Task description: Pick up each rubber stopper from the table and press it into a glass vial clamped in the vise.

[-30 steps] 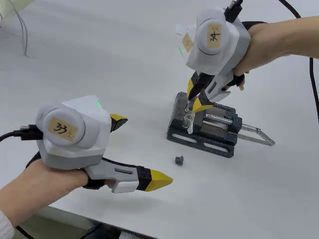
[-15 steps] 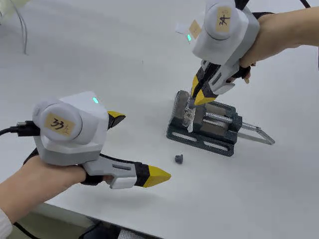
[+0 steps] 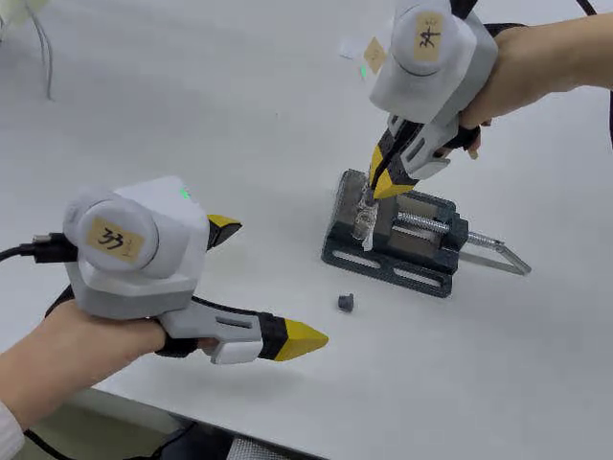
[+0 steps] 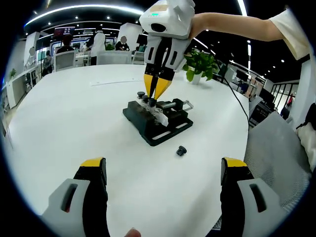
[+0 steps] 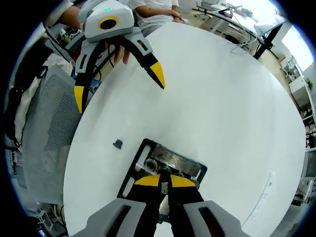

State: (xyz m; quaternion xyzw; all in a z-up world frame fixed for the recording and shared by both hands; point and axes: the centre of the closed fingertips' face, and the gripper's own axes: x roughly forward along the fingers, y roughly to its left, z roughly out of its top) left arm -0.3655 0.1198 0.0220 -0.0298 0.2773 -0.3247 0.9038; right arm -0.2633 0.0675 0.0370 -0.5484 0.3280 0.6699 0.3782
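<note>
Two tools (image 3: 266, 282) (image 3: 383, 185), one loose stopper (image 3: 346, 303)

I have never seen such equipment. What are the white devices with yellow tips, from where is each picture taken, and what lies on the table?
They are two-jaw grippers, one in each of a person's hands; there is no robot. The head view comes from a headset camera looking down. Each round picture comes from a camera on one gripper, looking along its jaws. On the table are a dark vise clamping glass vials and one loose rubber stopper. The left gripper is open and empty. The right gripper, jaws together, points down at one of them.
</note>
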